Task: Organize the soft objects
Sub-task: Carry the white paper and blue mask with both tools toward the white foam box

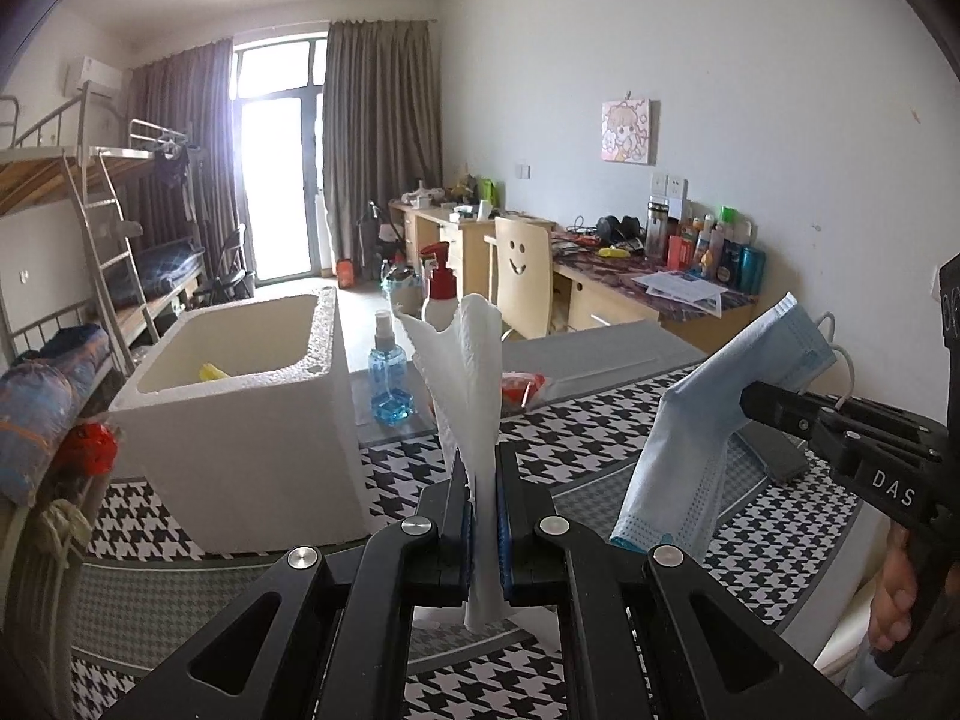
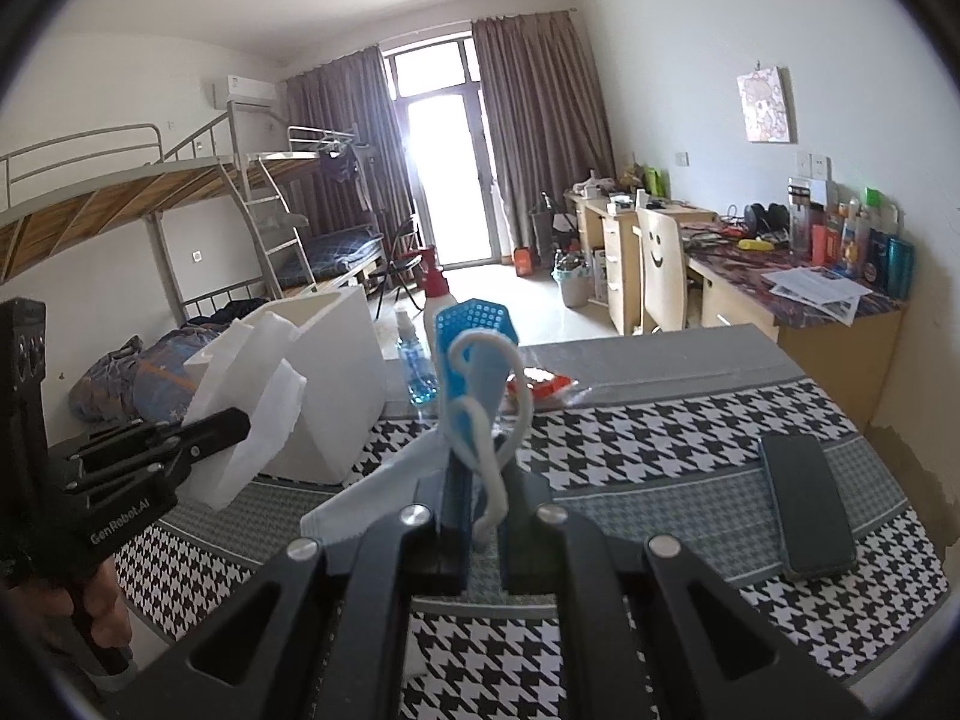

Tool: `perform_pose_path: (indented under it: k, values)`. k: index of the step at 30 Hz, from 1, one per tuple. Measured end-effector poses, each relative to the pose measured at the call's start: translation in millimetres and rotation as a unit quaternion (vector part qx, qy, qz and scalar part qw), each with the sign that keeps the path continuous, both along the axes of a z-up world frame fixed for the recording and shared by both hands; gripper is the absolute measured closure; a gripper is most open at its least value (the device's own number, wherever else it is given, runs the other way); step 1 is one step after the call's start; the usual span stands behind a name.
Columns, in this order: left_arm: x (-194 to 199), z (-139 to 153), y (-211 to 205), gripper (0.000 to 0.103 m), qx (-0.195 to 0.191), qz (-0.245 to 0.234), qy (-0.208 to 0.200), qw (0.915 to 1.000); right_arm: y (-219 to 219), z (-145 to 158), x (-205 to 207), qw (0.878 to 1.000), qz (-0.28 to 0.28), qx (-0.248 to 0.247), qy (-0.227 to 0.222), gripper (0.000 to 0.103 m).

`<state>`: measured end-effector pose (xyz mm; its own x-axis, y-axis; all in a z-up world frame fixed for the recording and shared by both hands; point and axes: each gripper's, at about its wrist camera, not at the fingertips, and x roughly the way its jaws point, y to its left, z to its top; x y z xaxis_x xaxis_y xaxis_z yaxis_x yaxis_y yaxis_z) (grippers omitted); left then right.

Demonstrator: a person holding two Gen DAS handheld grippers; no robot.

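Observation:
My left gripper (image 1: 483, 510) is shut on a white paper towel (image 1: 471, 372) and holds it upright above the houndstooth table; it also shows in the right wrist view (image 2: 252, 396). My right gripper (image 2: 483, 510) is shut on a blue face mask (image 2: 471, 354) with white ear loops, lifted off the table; the mask shows in the left wrist view (image 1: 720, 408), to the right of the towel. A white foam box (image 1: 252, 408) stands open at the left with a yellow item inside.
A blue spray bottle (image 1: 390, 372) and a red-capped pump bottle (image 1: 441, 288) stand behind the box. A red-and-clear packet (image 2: 540, 387) lies at the table's far side. A dark phone (image 2: 807, 504) lies on the right of the houndstooth cloth (image 2: 660, 432).

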<state>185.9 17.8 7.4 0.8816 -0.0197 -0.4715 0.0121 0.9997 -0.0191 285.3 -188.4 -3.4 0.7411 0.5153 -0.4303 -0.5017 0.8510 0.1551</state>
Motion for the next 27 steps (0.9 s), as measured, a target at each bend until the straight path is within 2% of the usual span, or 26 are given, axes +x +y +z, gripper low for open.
perform_pose_path:
  k: [27]
  values:
    - [27,23,19,0.096,0.009,0.010,-0.012,0.9998,20,25,17,1.000,0.014,-0.002,-0.023,0.094]
